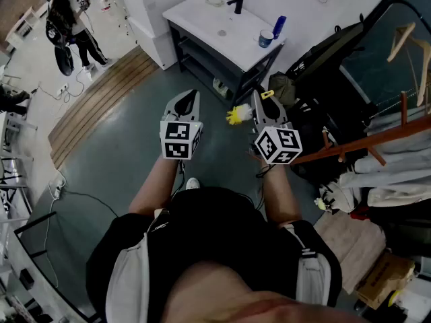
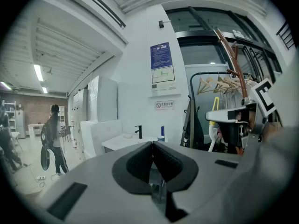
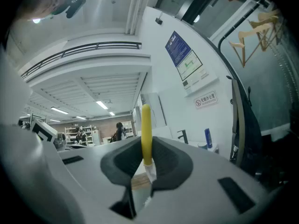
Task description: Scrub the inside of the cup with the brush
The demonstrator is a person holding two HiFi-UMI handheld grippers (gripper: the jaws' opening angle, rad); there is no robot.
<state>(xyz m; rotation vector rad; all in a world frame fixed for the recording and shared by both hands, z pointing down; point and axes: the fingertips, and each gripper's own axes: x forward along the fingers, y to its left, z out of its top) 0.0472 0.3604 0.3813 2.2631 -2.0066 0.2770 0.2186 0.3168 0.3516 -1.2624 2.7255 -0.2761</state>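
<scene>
I stand a few steps back from a white sink cabinet (image 1: 222,29). On its right corner sits a blue cup (image 1: 266,39) next to a blue bottle (image 1: 279,25). The cup (image 2: 160,138) shows small and far past the left jaws, and it also shows beside the bottle (image 3: 208,137) in the right gripper view. My right gripper (image 1: 261,101) is shut on a brush (image 1: 237,115). Its yellow handle (image 3: 146,134) stands up between the pads, with white bristles below. My left gripper (image 1: 187,99) is shut with nothing in it, level with the right one.
A black faucet (image 1: 236,2) stands on the cabinet. To the right are dark bags (image 1: 323,59) and a wooden coat rack (image 1: 377,140) with clothes and hangers. People (image 1: 67,25) stand at the far left, beyond a strip of wooden flooring (image 1: 94,106). Cables (image 1: 64,194) lie on the floor.
</scene>
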